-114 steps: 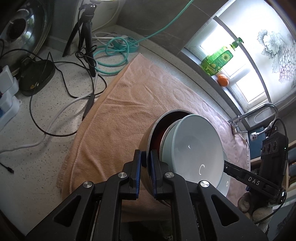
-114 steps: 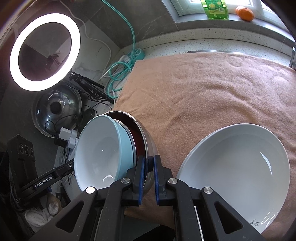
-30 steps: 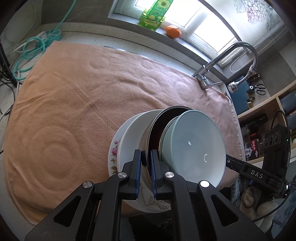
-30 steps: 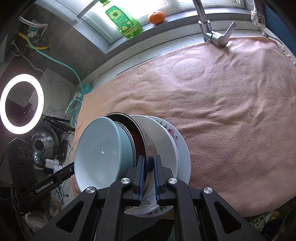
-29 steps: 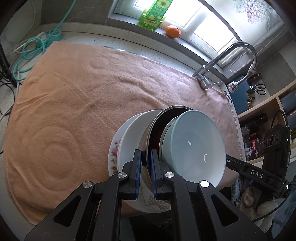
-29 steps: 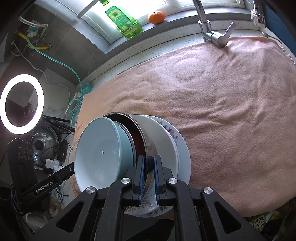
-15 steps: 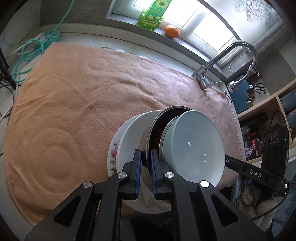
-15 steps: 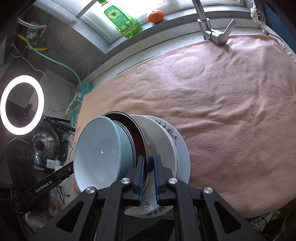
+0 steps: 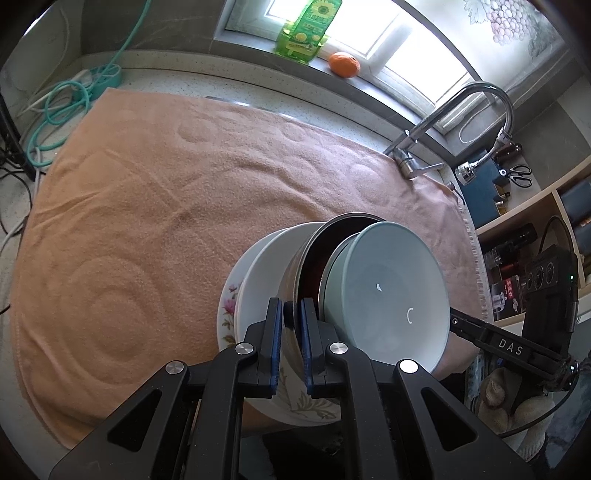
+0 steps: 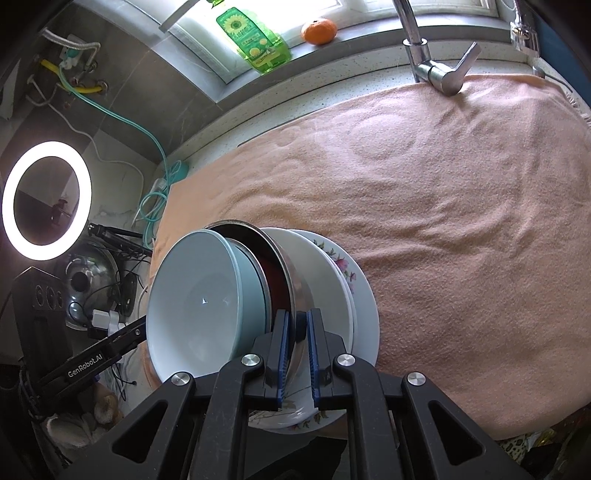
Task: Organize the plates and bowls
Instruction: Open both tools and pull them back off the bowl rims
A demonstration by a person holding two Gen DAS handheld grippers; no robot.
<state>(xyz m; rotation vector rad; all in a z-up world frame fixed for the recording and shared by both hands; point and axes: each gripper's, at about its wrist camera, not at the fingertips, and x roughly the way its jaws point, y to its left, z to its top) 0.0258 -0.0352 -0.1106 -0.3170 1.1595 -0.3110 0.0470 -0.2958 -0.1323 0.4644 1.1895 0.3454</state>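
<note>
Altogether four pieces of crockery sit in one nested stack near the front edge of the peach towel [image 9: 155, 192] that covers the bench [image 9: 236, 86]: one flowered plate [image 10: 347, 269] at the bottom, one white bowl [image 9: 269, 266] on it, one steel bowl [image 9: 295, 266] with a dark red inside, and one pale blue bowl [image 9: 391, 295] innermost. The two upper bowls stand steeply tilted, their mouths turned sideways, leaning over the white bowl. Two tools hold the stack from opposite sides. The left tool [image 9: 291, 326] has its blue pads pinched on the rim of the steel bowl, one pad outside the wall and one inside. The right tool [image 10: 295, 332] grips the same steel rim in the same way, its pads pressed close with only the metal wall between them. Behind the towel, the windowsill carries one green bottle [image 10: 255, 40] and one orange [image 10: 319, 31], and one tap [image 10: 439, 70] stands at the towel's far corner. One ring light [image 10: 46, 206] glows off to the left.
</note>
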